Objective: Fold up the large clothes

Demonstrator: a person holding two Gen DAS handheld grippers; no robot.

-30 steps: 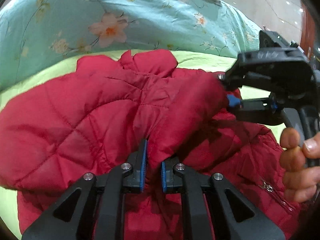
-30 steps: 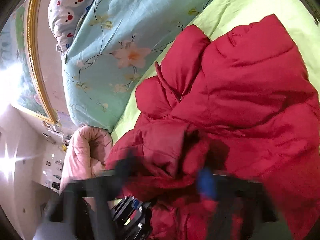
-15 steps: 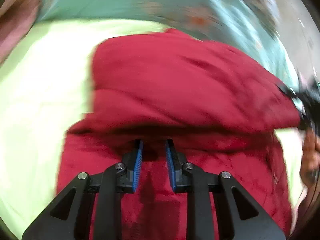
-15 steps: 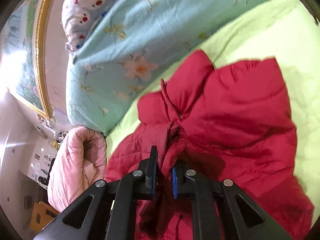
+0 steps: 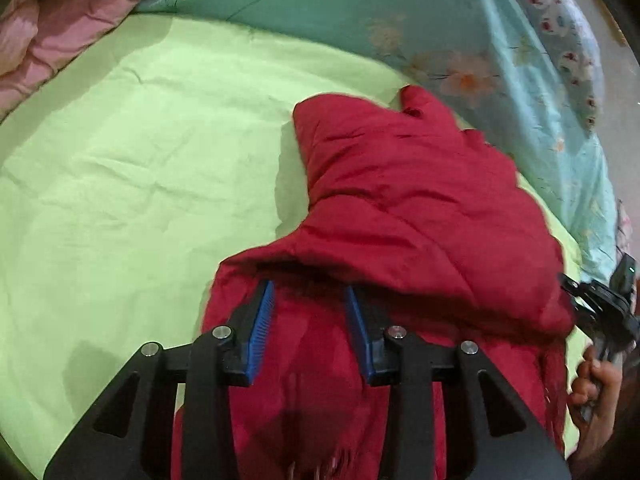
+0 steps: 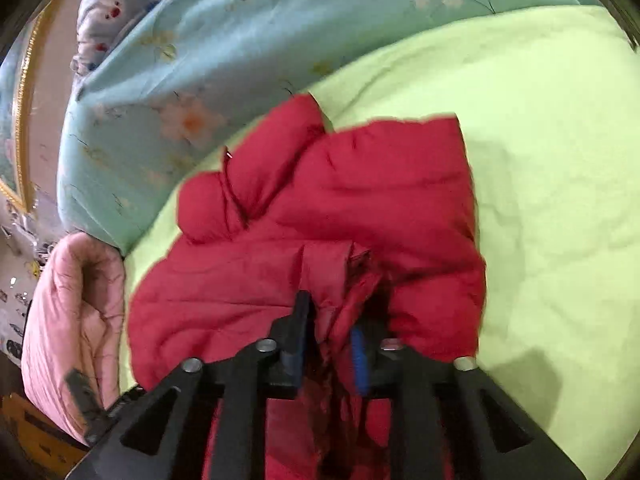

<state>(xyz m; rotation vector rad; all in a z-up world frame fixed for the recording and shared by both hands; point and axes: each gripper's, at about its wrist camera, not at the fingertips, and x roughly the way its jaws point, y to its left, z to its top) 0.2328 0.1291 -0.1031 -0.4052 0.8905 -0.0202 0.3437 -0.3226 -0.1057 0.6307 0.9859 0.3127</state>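
Left gripper [image 5: 308,300]: jaws partly apart and opening. The blue pads [image 5: 262,330] stand clear of the cloth on their inner faces; red fabric lies in the gap below them, and the fingertips sit just under the overhanging edge of a folded layer. No pinch visible.

Red padded jacket [image 5: 400,208], from the left wrist view: directly ahead of and beneath the fingers, running away up and to the right. Quilted, puffy, doubled over itself, a thick upper fold lying on a flatter lower layer. Left of the gripper, bare lime-green sheet [image 5: 140,180], wrinkled. Far left ahead, a pink quilt [image 5: 52,20]; ahead and right, a turquoise floral duvet [image 5: 400,8]. At the right edge, a hand [image 5: 596,392] on the other tool's handle.

Right gripper [image 6: 330,322]: jaws partly apart and opening. A bunched ridge of the jacket [image 6: 360,200] stands between the fingers; the frame is blurred here, so whether the pads still press it is hard to say, though it looks loose.

From the right wrist view the jacket spreads ahead and to both sides, collar lobes at the far left end, square folded edge far right. Sheet [image 6: 560,160] to the right, duvet [image 6: 240,40] beyond.
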